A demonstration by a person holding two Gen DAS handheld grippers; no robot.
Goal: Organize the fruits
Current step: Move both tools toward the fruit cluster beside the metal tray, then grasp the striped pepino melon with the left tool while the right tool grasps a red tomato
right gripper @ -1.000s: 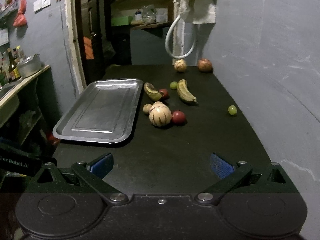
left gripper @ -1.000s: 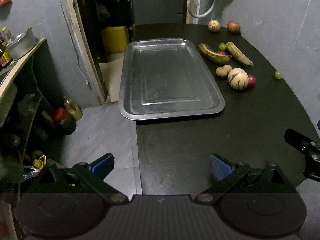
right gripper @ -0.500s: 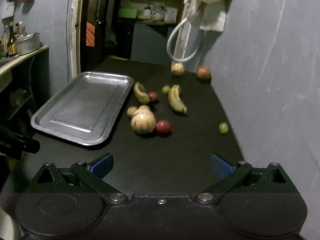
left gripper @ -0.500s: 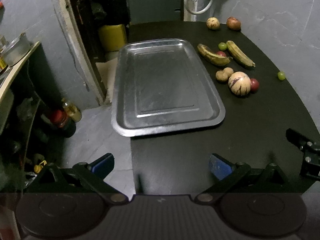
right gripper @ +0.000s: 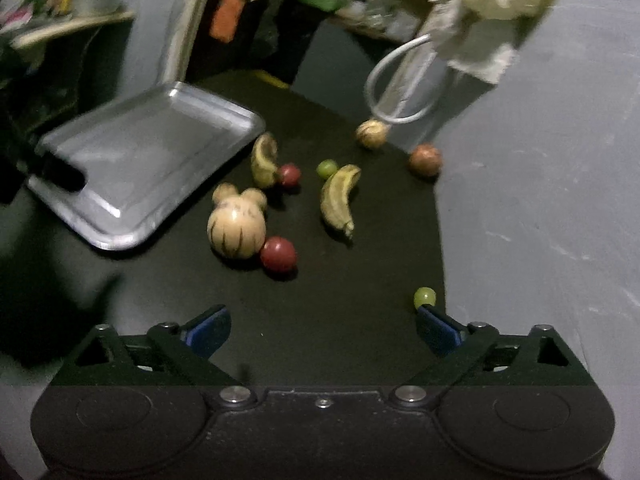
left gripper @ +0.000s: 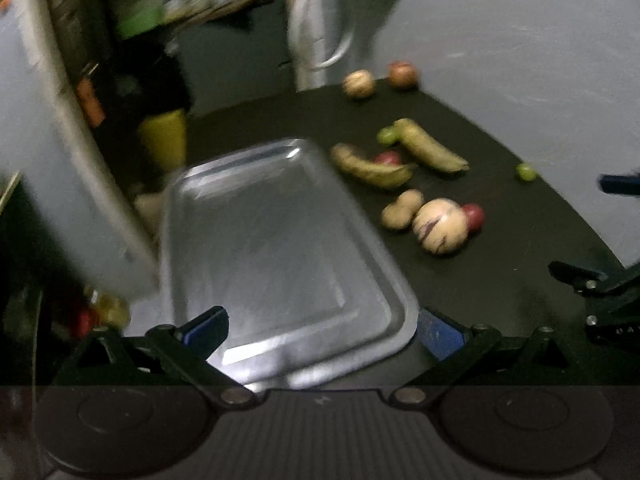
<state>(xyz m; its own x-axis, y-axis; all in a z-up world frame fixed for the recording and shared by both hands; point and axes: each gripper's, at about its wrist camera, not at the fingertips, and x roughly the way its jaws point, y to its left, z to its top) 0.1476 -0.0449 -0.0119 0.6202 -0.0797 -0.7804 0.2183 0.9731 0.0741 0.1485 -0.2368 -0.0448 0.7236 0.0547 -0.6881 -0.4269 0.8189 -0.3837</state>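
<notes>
A bare metal tray [left gripper: 272, 240] [right gripper: 140, 152] lies on the black table [right gripper: 360, 340]. Right of it are two bananas [right gripper: 338, 200] [right gripper: 264, 160], a striped pale melon [right gripper: 236, 226] [left gripper: 440, 226], a red fruit [right gripper: 278, 255], two small brown fruits, green grapes [right gripper: 424, 297] [right gripper: 326, 168] and two round fruits [right gripper: 372, 133] [right gripper: 425, 160] at the far wall. My left gripper [left gripper: 320, 328] is open over the tray's near edge. My right gripper [right gripper: 322, 328] has wide jaws that are closing with nothing between them; a green grape sits just beyond its right fingertip.
A grey wall [right gripper: 540, 200] runs along the table's right side. A cloth and a hose loop [right gripper: 400, 88] hang at the far end. A dark doorway with a yellow container [left gripper: 164, 140] and shelves lies left of the table.
Both grippers have moved forward and rolled. The left one now reaches over the tray's near edge; the right one has come closer to the fruit, with the green grape by its right fingertip.
</notes>
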